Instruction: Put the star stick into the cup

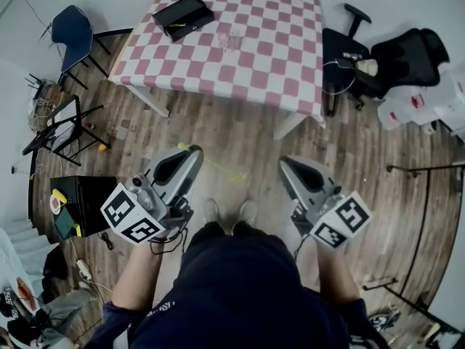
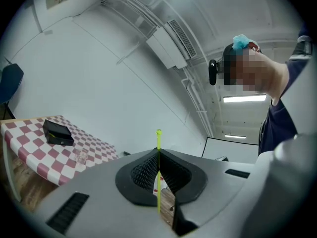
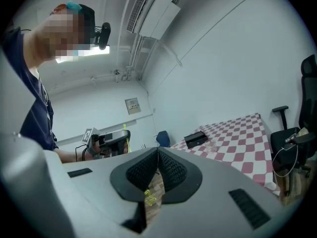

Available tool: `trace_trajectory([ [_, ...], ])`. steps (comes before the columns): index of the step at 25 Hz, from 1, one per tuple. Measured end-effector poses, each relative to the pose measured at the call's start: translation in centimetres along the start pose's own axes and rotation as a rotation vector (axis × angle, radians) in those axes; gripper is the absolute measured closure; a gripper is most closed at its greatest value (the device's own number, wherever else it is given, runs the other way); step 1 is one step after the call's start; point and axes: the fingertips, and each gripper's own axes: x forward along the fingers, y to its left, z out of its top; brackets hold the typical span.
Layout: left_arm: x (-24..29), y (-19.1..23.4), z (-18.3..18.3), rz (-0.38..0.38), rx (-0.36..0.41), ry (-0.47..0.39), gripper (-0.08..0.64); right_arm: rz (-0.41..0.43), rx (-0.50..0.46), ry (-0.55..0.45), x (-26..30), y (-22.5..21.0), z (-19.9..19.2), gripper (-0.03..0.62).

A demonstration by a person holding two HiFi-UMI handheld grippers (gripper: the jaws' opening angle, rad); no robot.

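My left gripper point(image 1: 193, 151) is shut on the thin yellow-green star stick point(image 2: 158, 139), whose knobbed tip stands up above the closed jaws. In the head view the stick point(image 1: 218, 164) slants from those jaws toward the right over the floor. Its star end point(image 3: 150, 197) shows low in the gap under my right gripper's pads. My right gripper point(image 1: 284, 163) is shut with nothing pinched at its tips. A clear cup point(image 1: 227, 41) stands on the checkered table point(image 1: 290, 71), well ahead of both grippers.
A black box point(image 1: 183, 17) lies on the table's left part. A blue chair point(image 1: 75, 29) stands left of the table and a black office chair point(image 1: 363, 57) right of it. Clutter lines the left wall. I stand on wooden floor point(image 1: 240, 144).
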Motion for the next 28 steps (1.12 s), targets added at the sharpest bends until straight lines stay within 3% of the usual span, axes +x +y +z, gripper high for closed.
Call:
trace_trajectory([
  [15, 4.0, 2.0, 0.7, 0.068, 0.024, -0.021, 0.529, 0.035, -0.017, 0.006, -0.3, -5.6, 1.6, 0.577],
  [28, 8.5, 12.6, 3.4, 0.048, 0.008, -0.015, 0.529, 0.010, 0.005, 0.027, 8.9, -11.8, 3.3, 0.577],
])
